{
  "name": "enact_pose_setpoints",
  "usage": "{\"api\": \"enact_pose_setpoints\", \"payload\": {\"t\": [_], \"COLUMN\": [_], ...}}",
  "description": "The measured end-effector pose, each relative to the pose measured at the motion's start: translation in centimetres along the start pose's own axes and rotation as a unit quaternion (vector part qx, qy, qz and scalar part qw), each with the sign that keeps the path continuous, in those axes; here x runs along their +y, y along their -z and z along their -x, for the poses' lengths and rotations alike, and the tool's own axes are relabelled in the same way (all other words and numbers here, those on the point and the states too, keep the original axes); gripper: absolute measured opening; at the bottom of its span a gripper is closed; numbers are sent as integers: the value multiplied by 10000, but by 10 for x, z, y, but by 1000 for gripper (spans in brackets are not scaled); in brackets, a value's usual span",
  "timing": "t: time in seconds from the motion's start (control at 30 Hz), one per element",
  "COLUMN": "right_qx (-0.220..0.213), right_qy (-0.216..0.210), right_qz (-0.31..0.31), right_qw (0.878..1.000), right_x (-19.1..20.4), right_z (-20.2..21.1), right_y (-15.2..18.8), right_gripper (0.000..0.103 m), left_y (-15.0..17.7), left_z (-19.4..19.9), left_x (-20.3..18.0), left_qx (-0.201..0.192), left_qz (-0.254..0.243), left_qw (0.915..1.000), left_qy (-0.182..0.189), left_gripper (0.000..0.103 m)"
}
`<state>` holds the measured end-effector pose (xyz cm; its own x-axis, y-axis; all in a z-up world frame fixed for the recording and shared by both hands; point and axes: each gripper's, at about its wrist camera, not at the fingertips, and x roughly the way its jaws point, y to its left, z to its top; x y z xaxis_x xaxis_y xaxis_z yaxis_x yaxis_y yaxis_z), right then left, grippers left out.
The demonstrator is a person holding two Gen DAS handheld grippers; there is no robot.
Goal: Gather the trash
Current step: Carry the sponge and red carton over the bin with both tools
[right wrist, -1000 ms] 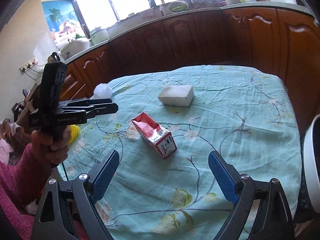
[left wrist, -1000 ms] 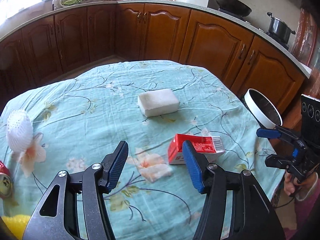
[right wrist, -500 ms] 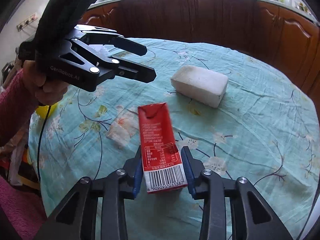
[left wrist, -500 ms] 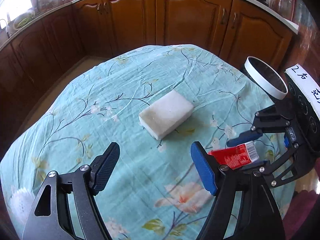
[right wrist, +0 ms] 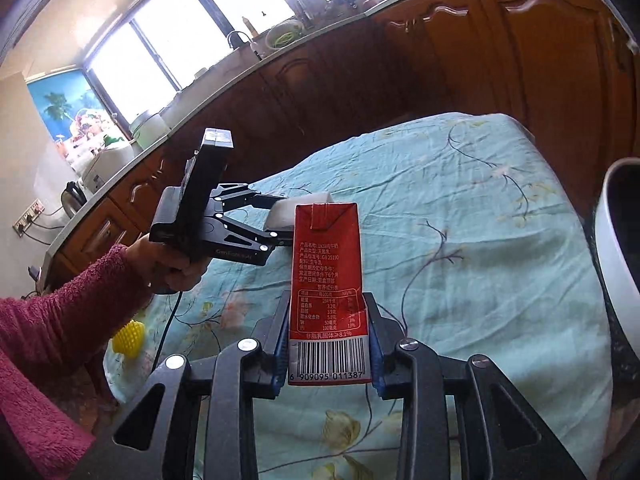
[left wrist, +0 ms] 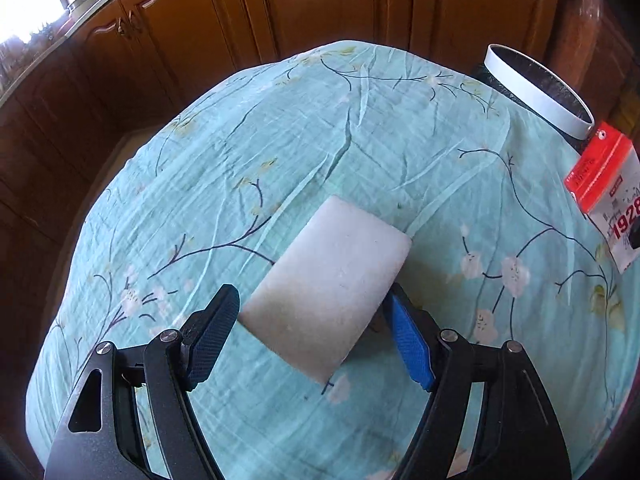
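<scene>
Kitchen desk [left wrist: 400, 128] under a teal floral cloth, wooden cabinets behind.
At lower centre the right claw [right wrist: 329, 344] is pinching the red carton [right wrist: 326, 276]; the left claw [left wrist: 310, 332], its jaws just closing, is straddling the white foam block [left wrist: 332, 292]; the white bin [left wrist: 536, 92] is sitting at upper right.

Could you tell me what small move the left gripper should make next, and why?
Probably close the left gripper on the white foam block. The block already sits between its jaws, which have just been closing, with a gap left beside the left pad. The right gripper already holds the red milk carton.
</scene>
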<state>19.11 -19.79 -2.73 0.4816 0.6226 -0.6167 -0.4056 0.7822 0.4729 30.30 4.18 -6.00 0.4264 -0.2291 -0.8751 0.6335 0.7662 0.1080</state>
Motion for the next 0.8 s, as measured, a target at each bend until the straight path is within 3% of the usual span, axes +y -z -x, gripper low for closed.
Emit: {"api": "enact_pose_setpoints", "payload": {"t": [0.13, 0.2, 0.33, 0.53, 0.67, 0.8], "right_qx": [-94, -133, -171, -342, -396, -487], "right_qy": [47, 121, 309, 553, 607, 688], "right_qz": [-222, -351, -476, -390, -327, -377], "right_qw": [9997, 9992, 9982, 9971, 9968, 9957], "right_x": [-14, -23, -40, -51, -51, -56], "right_z": [21, 29, 40, 57, 63, 69], "right_y": [18, 24, 29, 28, 29, 33], "right_gripper": [32, 32, 32, 32, 32, 32], "left_y": [-3, -1, 7, 24, 24, 18], "left_z": [4, 13, 36, 62, 67, 72], "left_x": [-18, -28, -51, -112, -138, -158], "left_qx": [107, 52, -241, -800, -949, -1059], "left_qz": [92, 330, 1269, 2368, 2854, 2951], "left_qw": [9987, 9980, 9913, 9680, 9531, 9494], "left_qy": [-491, -540, -242, 229, 343, 165], "left_gripper": [63, 62, 62, 62, 62, 62]}}
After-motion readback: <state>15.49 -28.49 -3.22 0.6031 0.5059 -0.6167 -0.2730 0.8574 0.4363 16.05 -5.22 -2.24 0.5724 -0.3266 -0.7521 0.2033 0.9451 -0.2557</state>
